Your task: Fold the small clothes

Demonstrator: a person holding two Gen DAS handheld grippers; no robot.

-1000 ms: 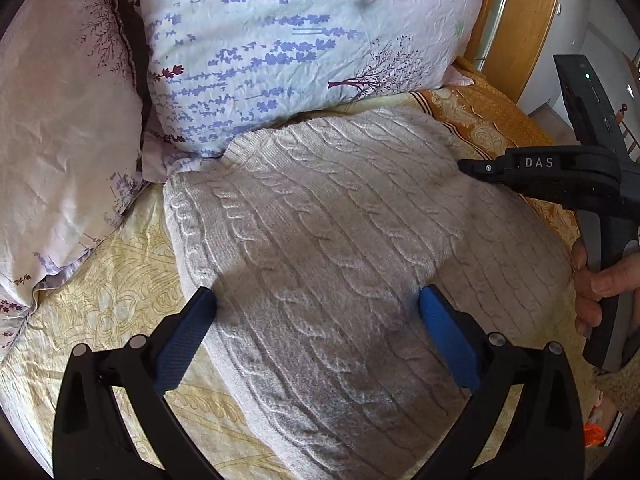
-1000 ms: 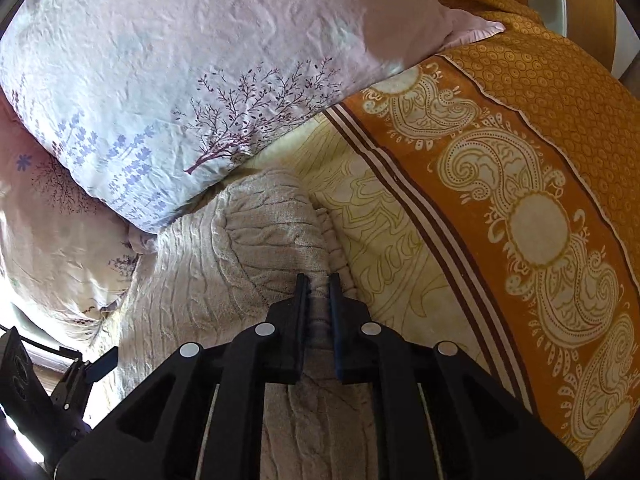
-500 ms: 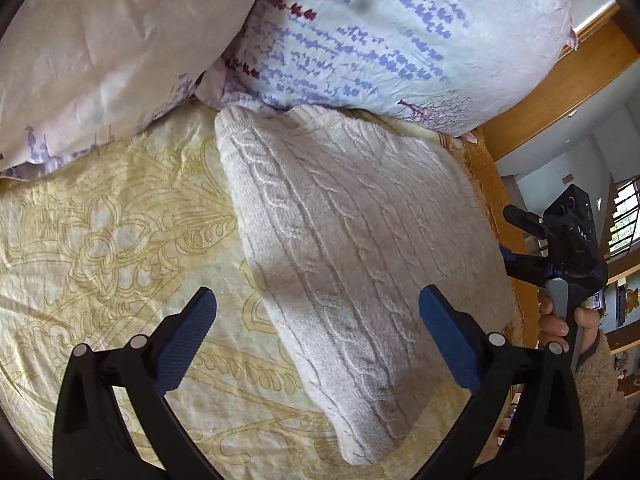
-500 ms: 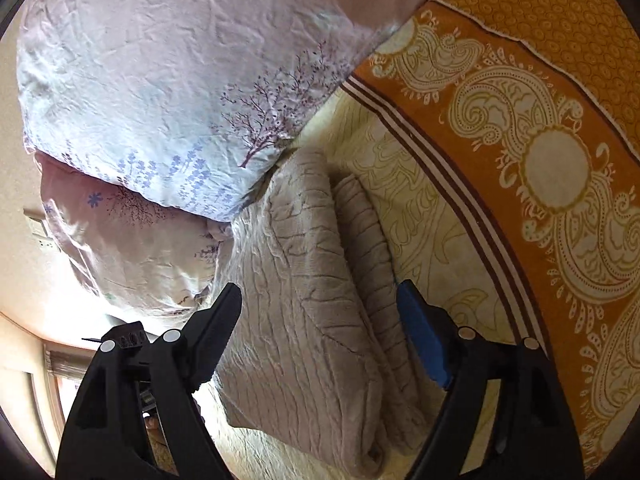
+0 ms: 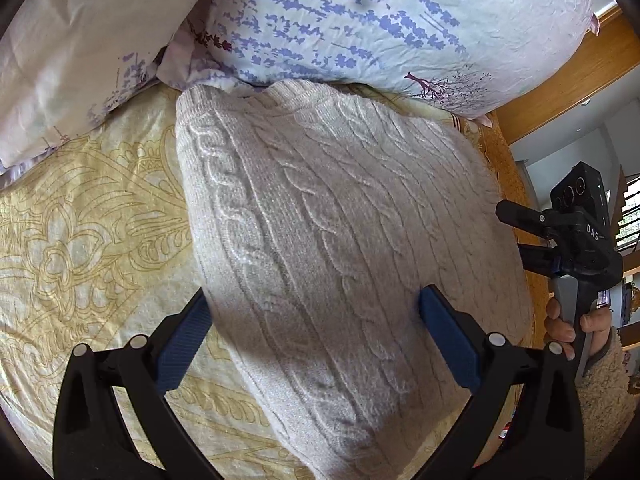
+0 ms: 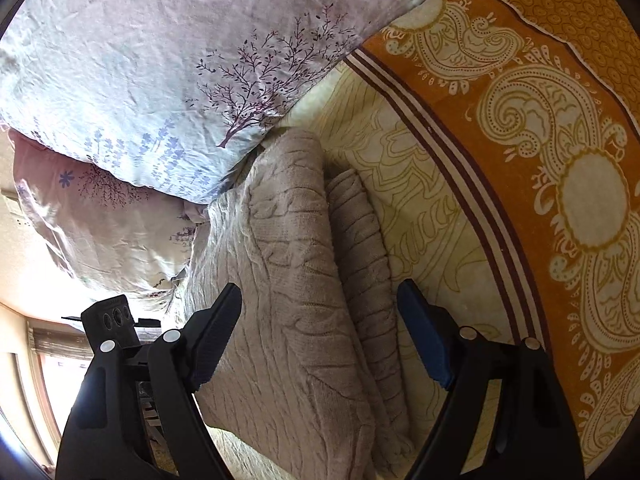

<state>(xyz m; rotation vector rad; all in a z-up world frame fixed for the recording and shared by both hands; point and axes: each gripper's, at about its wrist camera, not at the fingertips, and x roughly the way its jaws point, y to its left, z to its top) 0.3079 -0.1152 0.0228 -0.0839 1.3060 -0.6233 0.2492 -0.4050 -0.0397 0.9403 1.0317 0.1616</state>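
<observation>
A cream cable-knit sweater (image 5: pixel 332 232) lies folded in a thick rectangle on the bed, its far edge against the pillows. My left gripper (image 5: pixel 312 312) is open and empty, hovering just above its near part. In the right wrist view the sweater (image 6: pixel 296 264) shows stacked layers along its right edge. My right gripper (image 6: pixel 320 320) is open and empty above that edge. The right gripper (image 5: pixel 532 236) also shows in the left wrist view, held at the sweater's right side.
Two floral pillows (image 5: pixel 360 16) lie behind the sweater. The yellow patterned bedspread (image 5: pixel 80 216) spreads to the left; its orange paisley border (image 6: pixel 560 140) runs along the right. A wooden headboard (image 5: pixel 560 88) stands at the back right.
My right gripper let go of the sweater's edge, opened and drew back. My left gripper stayed open and shifted left and back, so the whole folded sweater shows.
</observation>
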